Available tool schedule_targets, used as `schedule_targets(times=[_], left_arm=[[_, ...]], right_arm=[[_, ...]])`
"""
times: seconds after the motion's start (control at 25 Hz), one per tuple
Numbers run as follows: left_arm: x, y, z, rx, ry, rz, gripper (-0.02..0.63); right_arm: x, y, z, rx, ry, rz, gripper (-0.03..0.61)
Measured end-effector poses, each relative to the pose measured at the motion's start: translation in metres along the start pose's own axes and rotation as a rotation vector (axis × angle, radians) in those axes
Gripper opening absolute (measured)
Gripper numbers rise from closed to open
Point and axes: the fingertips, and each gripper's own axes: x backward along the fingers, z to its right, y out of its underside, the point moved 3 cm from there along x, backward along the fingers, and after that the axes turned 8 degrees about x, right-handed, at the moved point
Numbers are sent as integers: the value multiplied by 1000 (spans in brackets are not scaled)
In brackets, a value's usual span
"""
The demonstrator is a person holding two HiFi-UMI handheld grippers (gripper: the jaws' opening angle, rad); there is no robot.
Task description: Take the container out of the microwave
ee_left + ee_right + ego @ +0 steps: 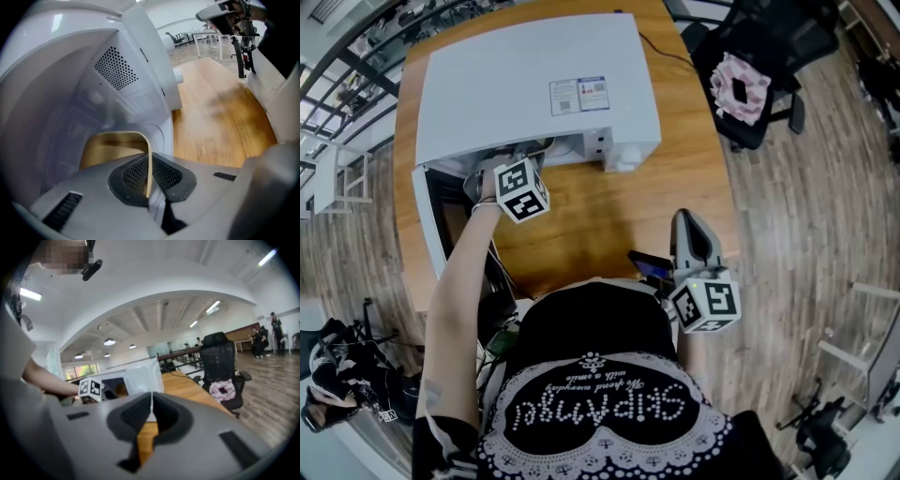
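The white microwave [534, 84] stands on a wooden table [609, 206], its door [431, 225] swung open to the left. Inside its cavity sits a tan, thin-walled container [112, 150]. My left gripper [149, 180] reaches into the cavity and is shut on the container's right-hand rim, which stands edge-on between the pads. In the head view only its marker cube [520, 190] shows at the microwave's mouth. My right gripper [151, 416] is held near the table's front edge, jaws shut with nothing between them, pointing towards the microwave [136, 378].
A black office chair [741, 84] with a pink cloth on it stands right of the table. A small dark flat object [652, 267] lies at the table's front edge by the right gripper. Bags [337, 375] lie on the floor at the left.
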Motion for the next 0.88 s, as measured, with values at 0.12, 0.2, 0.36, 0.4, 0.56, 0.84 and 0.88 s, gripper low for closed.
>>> schedule_targets(times=[0.12, 0.2, 0.36, 0.4, 0.56, 0.84, 0.88], left_arm=[[4, -4, -1, -8, 0, 6, 37], [6, -5, -1, 2, 8, 10, 37], [9, -3, 4, -10, 13, 1, 37], [10, -3, 6, -16, 11, -1, 37], [18, -4, 14, -27, 18, 2, 37], [33, -7, 21, -10, 17, 23, 37], [36, -7, 23, -10, 16, 25, 37]], right_arm=[[-1, -2, -2, -4, -1, 2, 34], [-1, -3, -2, -7, -1, 5, 34], [2, -2, 0, -3, 5, 8, 34], [3, -2, 1, -1, 6, 11, 34], [7, -4, 2, 0, 3, 18, 34], [15, -8, 3, 8, 4, 37, 34], [16, -9, 4, 8, 6, 40, 34]])
